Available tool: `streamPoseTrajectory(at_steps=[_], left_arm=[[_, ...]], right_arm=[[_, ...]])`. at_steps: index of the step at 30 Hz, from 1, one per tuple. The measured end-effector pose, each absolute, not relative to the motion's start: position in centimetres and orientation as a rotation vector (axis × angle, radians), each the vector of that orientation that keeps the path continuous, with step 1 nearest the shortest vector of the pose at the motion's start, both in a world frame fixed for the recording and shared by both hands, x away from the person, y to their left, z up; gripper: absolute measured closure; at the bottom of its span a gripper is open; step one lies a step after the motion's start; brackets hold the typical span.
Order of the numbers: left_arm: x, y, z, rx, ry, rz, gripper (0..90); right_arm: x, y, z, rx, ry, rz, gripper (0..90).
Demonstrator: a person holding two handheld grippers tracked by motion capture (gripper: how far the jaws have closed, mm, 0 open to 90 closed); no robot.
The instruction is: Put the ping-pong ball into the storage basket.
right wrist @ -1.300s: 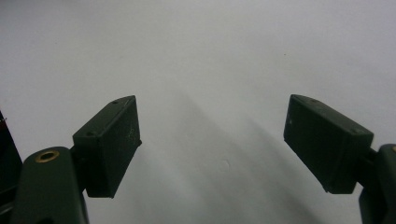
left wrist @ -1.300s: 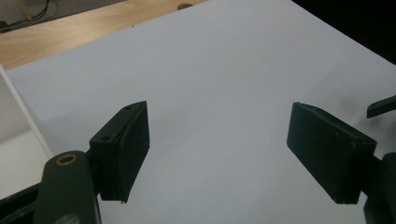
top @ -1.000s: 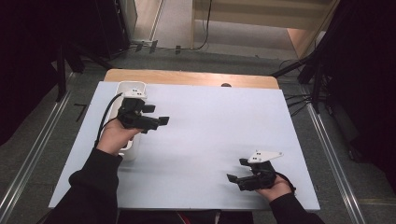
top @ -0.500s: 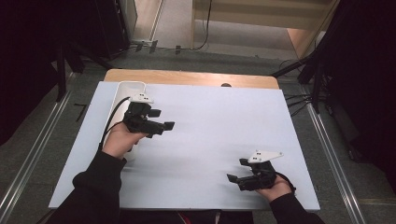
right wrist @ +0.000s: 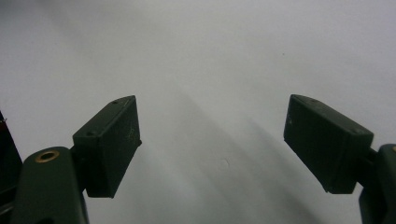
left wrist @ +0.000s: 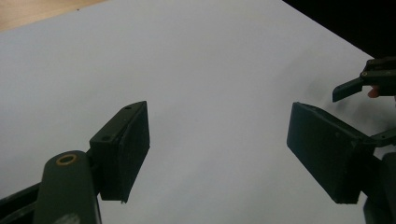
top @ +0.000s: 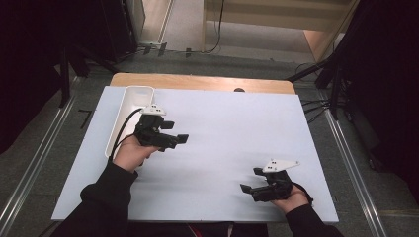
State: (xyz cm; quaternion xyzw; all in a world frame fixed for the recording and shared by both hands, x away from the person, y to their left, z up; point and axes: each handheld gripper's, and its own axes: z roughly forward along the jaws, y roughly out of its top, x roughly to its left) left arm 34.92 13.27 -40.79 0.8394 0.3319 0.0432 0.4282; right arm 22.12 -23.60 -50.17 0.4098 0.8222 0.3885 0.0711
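- At the far left of the surface (top: 227, 128): a long, narrow white tray (top: 117, 122), lying lengthwise from the far edge toward the person, apparently empty, though the near end is hidden behind the left hand (top: 129, 153).
- Just right of the tray: left gripper (top: 176, 132), pointing across the pale sheet, fingers (left wrist: 123, 149) well apart with nothing between them.
- At the near right corner, well away from the tray: right gripper (top: 250, 179), fingers likewise spread and empty, resting low over bare surface.
- Likely handling: thin moulded plastic by the look, so light, stiff and smooth; prone to sliding or tipping if pinched at one end alone.
- Best hold, as a judgement: one finger inside and one outside a long side wall, near the middle of its length, squeezed only enough to stop slip.
- Alternative: a push against the outer wall to slide it, without lifting.
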Motion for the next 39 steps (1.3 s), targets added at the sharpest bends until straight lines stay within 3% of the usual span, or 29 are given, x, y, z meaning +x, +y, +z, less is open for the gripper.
streamPoseTrajectory(at_steps=[39], left_arm=[[31.5, 13.7, -44.2, 2.138, 0.76, 0.115, 21.6]], right_arm=[[22.1, -23.7, -50.2, 1.232, 2.472, 1.165, 17.4]])
